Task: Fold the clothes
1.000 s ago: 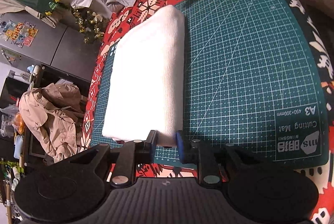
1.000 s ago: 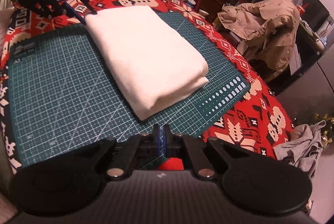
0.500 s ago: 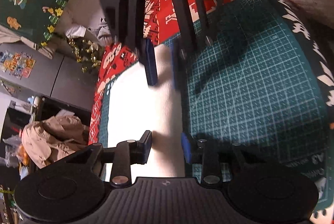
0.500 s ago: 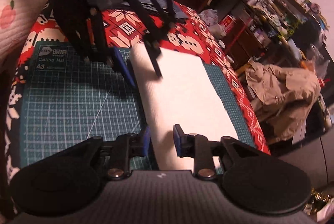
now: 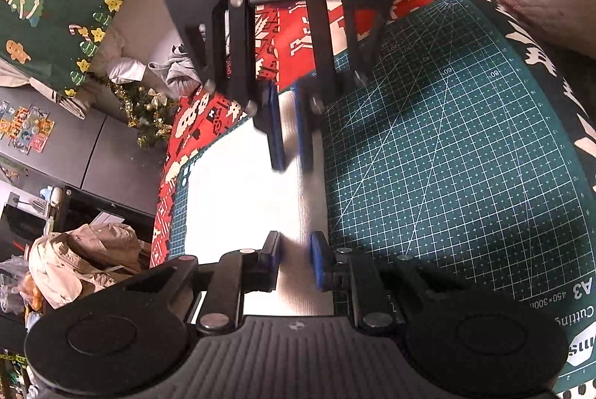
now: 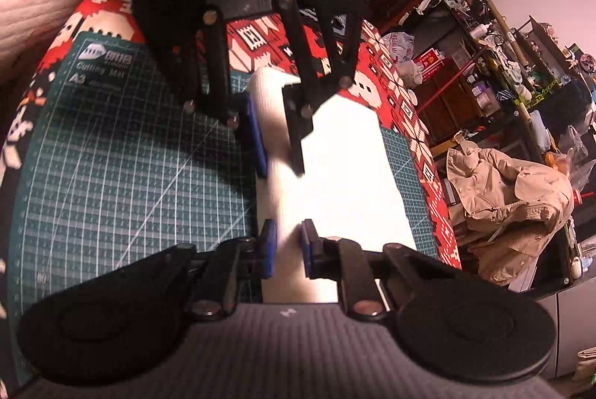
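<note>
White folded cloth (image 5: 242,213) lies as a long, neat rectangle on a green cutting mat (image 5: 447,175), which sits on a bench covered by a red patterned Christmas cloth (image 5: 290,38). Two hand-held tools face each other from opposite ends of the bundle, both over its thick rounded edge, the edge next to the bare middle of the mat. In the left wrist view, the left tool (image 5: 294,257) is at the near end with its blue-padded fingers parted and the fabric edge showing between them; the right tool (image 5: 288,134) is at the far end, also parted and astride the same edge. The right wrist view shows the same arrangement mirrored, with the right tool (image 6: 285,246) near and the left tool (image 6: 275,146) far. Neither is clamped on the cloth. The bundle already looks folded, so this could precede another fold or a final straightening. The likely risk is uneven grabbing: if the fingers pinch only the top layers, the stack may peel open when lifted. If one end rises before the other, the bundle may twist or sag. Dragging could also shift the mat on the bench.
</note>
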